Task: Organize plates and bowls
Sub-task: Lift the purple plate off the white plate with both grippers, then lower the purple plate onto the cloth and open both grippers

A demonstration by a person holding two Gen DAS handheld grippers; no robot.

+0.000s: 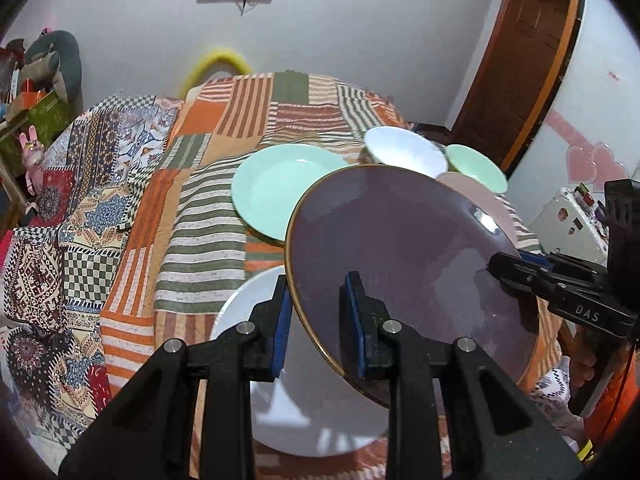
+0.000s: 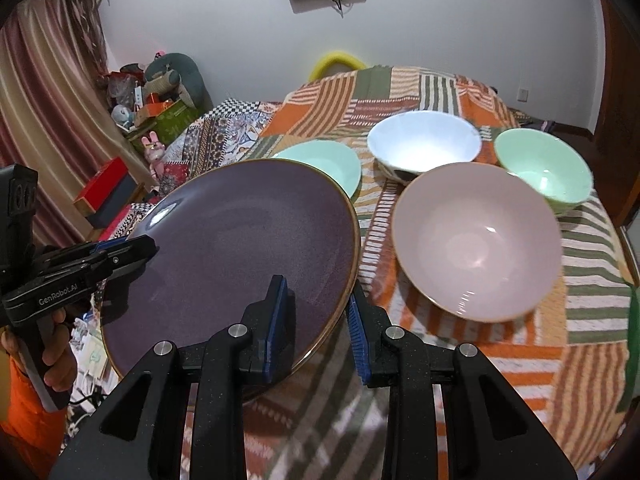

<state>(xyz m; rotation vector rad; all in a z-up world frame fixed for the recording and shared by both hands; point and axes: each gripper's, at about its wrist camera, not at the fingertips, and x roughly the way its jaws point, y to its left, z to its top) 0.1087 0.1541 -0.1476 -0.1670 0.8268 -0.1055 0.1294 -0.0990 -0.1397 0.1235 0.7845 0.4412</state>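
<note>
On the left, the left gripper [image 1: 316, 312] pinches the near-left rim of the large dark purple glazed plate with a thin gold edge [image 1: 400, 256], one blue pad above the rim and one below, jaws narrow and clamped on it. Beneath this gripper, a white round plate [image 1: 248, 312] lies flat on the quilt. The purple plate is held clear of the surface, tilted, between the two tools; gripping it at opposite edges likely keeps so wide and smooth a dish from swinging or slipping.

Beyond it a mint-green shallow plate [image 2: 320, 160] rests on the orange, green and white striped patchwork quilt [image 2: 580, 320]. Since two plates lie on this side, the purple one probably belongs stacked with them.

Further right, the right gripper [image 2: 316, 320] clamps the opposite rim in the same way, its jaws narrow with the gold edge between the pads. To its right stand the bowls, grouped together: a white bowl [image 2: 424, 148] at the back, a pale pink bowl [image 2: 476, 240] nearer, and a mint-green bowl [image 2: 544, 172] furthest right, close beside one another.

Readable writing: "GenRobot.AI" on the left gripper's body in the right wrist view, and "DAS" on the right gripper's body in the left wrist view.
</note>
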